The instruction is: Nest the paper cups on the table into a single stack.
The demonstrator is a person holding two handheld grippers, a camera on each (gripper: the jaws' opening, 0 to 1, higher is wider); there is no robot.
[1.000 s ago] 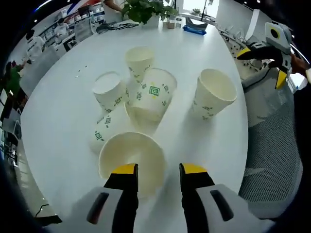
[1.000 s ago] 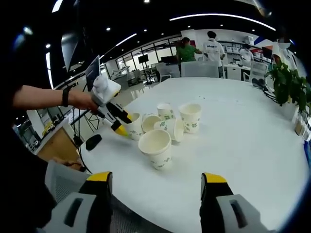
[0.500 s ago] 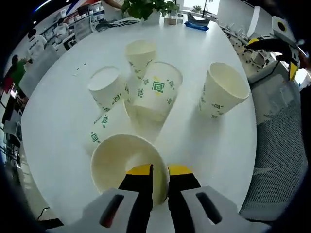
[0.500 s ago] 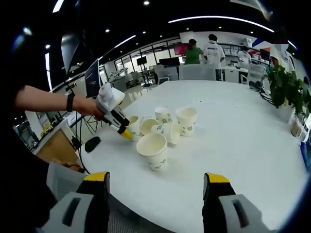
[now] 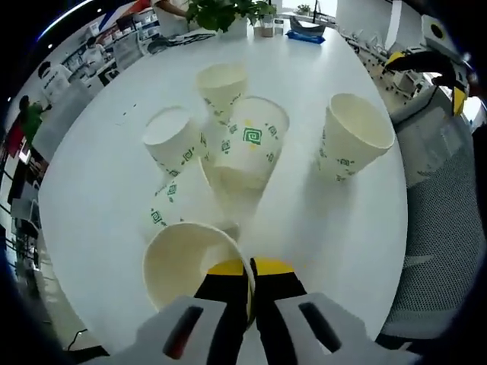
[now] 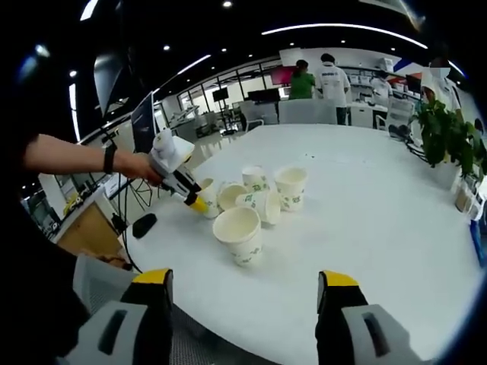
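Nearest cup (image 5: 190,262): its rim sits between the left gripper (image 5: 249,268) fingers, which are pinched shut on it — a second ago they stood apart just short of it.
Other cups (image 5: 228,133): clustered just beyond on the white counter (image 5: 99,190); one cup (image 5: 351,144) stands apart.
Right gripper (image 6: 243,280): fingers spread wide, holding nothing — this view shows the left gripper (image 6: 199,206) at the cluster.

Your left gripper view looks steeply down, close over the paper cups (image 5: 243,144) on the white tabletop (image 5: 99,182). Your right gripper view sits farther back at the tabletop (image 6: 365,228) edge, facing across it. Both share the paper cups (image 6: 251,205); the left gripper (image 6: 199,205) shows in the right view.
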